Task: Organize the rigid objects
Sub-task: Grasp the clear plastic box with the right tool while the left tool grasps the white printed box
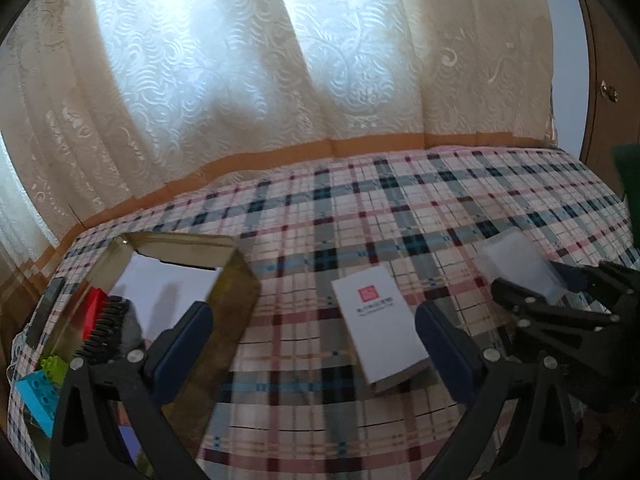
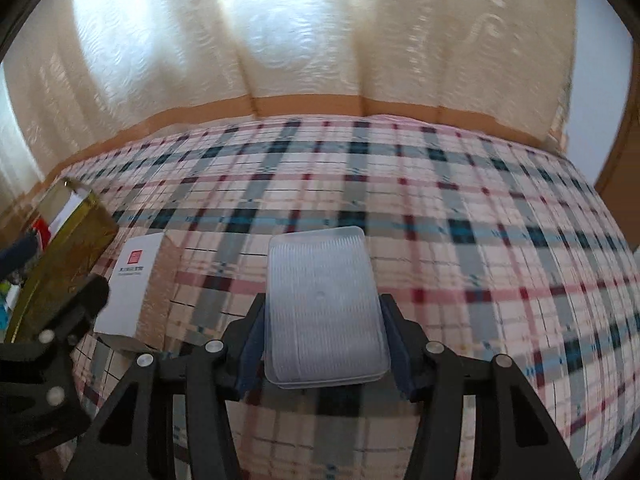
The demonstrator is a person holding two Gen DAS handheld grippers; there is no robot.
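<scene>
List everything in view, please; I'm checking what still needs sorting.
Clear plastic case: 1, translucent, between the right gripper's fingers.
White box: 1, white with red logo, on the plaid cloth.
Gold box: 1, open, at left.
Toy bricks: several; blue, green, red; inside the gold box.
Black brush: 1, inside the gold box.
Plaid cloth: 1, pink-blue check.
Curtain: cream.
Left gripper: open.
Right gripper: shut on the case.

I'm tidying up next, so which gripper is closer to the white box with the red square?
Left. The left gripper stands open right over the white box, one finger beside it; the right gripper, off to the side, is shut on a clear plastic case.
</scene>
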